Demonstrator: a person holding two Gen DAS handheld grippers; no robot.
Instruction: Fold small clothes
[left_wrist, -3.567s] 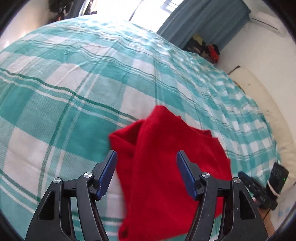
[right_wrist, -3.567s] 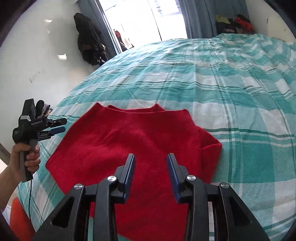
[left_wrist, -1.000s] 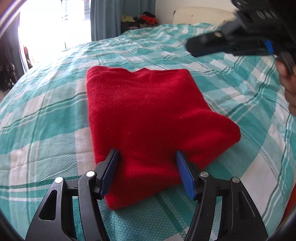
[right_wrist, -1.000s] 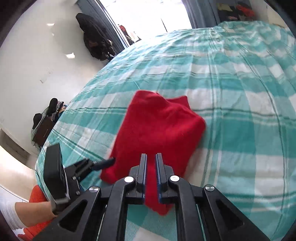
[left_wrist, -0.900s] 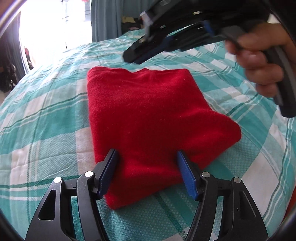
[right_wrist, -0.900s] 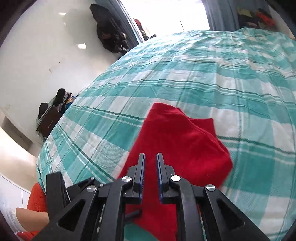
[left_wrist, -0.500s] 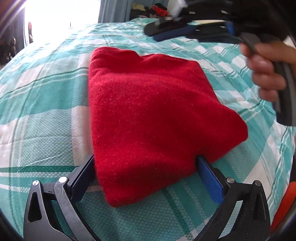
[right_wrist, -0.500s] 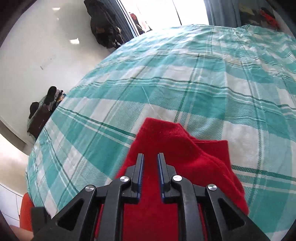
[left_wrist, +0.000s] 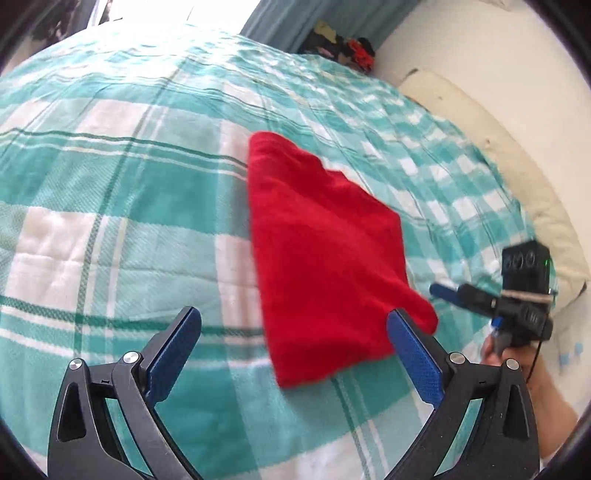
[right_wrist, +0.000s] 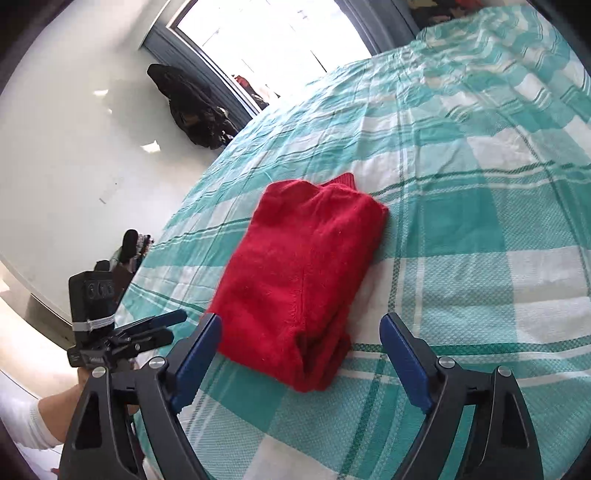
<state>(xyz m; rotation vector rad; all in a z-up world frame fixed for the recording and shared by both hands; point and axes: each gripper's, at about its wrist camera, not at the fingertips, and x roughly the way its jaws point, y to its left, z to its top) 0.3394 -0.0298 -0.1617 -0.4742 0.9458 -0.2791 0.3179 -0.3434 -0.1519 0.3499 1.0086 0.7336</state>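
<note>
Right wrist view: folded red sweater (right_wrist: 303, 280) on bed (right_wrist: 480, 236); both grippers' fingers spread, empty.

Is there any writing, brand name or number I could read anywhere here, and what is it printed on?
None can be read.
Small pale marking on the body of the left tool, seen from the right wrist camera: too small and blurred to read.
Right tool: no legible text.
Red sweater: no label or print showing.
Checked bedspread: pattern only, no words.
</note>
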